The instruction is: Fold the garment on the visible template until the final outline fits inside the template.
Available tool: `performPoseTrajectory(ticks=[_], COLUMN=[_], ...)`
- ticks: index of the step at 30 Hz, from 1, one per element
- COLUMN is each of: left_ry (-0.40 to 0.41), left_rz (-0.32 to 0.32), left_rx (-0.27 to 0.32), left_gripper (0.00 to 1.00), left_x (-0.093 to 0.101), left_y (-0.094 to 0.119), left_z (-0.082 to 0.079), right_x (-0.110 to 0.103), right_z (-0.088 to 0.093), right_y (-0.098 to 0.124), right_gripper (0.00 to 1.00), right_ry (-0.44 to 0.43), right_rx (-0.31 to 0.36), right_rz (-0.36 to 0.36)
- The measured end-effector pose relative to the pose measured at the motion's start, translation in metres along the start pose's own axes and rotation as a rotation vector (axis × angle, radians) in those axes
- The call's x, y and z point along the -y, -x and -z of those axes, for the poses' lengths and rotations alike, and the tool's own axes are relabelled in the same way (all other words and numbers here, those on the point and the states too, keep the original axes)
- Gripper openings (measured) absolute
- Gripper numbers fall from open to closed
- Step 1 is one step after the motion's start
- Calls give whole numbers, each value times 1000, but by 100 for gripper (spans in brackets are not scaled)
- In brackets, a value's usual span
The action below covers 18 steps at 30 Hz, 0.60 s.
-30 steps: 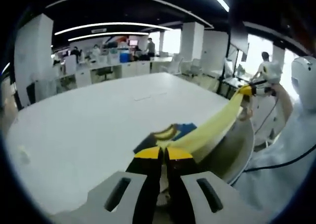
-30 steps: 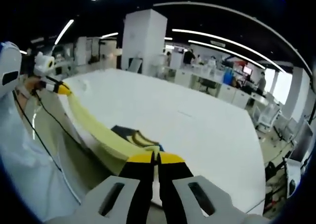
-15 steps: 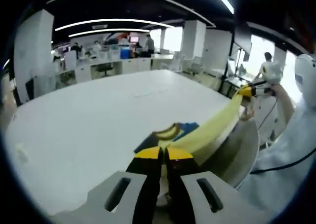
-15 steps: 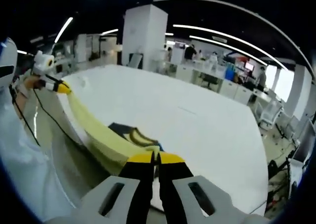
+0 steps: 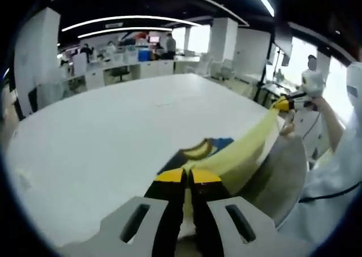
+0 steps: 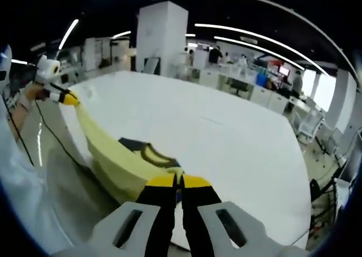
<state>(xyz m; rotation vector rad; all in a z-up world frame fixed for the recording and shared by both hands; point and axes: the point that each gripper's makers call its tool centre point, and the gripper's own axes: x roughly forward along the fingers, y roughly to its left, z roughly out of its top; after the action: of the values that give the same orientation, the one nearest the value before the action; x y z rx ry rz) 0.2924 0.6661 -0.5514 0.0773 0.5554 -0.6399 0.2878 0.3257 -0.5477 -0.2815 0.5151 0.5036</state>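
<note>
the yellow garment [image 5: 243, 152] hangs in the air as a taut band stretched between the two grippers, its long axis running straight from one pair of jaws to the other, with its dark blue part and collar [image 5: 198, 149] drooping toward the white table [image 5: 102, 138]. the left gripper [image 5: 187, 176] has its jaws pressed together on one end of the cloth, right at its own tips. the right gripper [image 6: 179, 181] pinches the opposite end the same way, and in its view the garment [image 6: 113, 155] sweeps off toward the far hand. both arms are equally placed, so the cloth would have to be lowered flat onto the table. no template outline can be made out on the tabletop.
</note>
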Motion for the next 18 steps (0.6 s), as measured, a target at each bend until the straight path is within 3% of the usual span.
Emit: performPoseTrajectory(ticks=[5,18], left_ry=[-6,20], left_rz=[-15,-36], left_rx=[-41,-45], left_gripper=[0,0], left_x=[-8,-24], left_y=[-14,-41], left_z=[9,23], right_x=[1,10], right_z=[6,23], right_y=[-13,-43], right_gripper=[3,3], right_ry=[-22,-42], right_rx=[-8,-43], right_rz=[-13,-24])
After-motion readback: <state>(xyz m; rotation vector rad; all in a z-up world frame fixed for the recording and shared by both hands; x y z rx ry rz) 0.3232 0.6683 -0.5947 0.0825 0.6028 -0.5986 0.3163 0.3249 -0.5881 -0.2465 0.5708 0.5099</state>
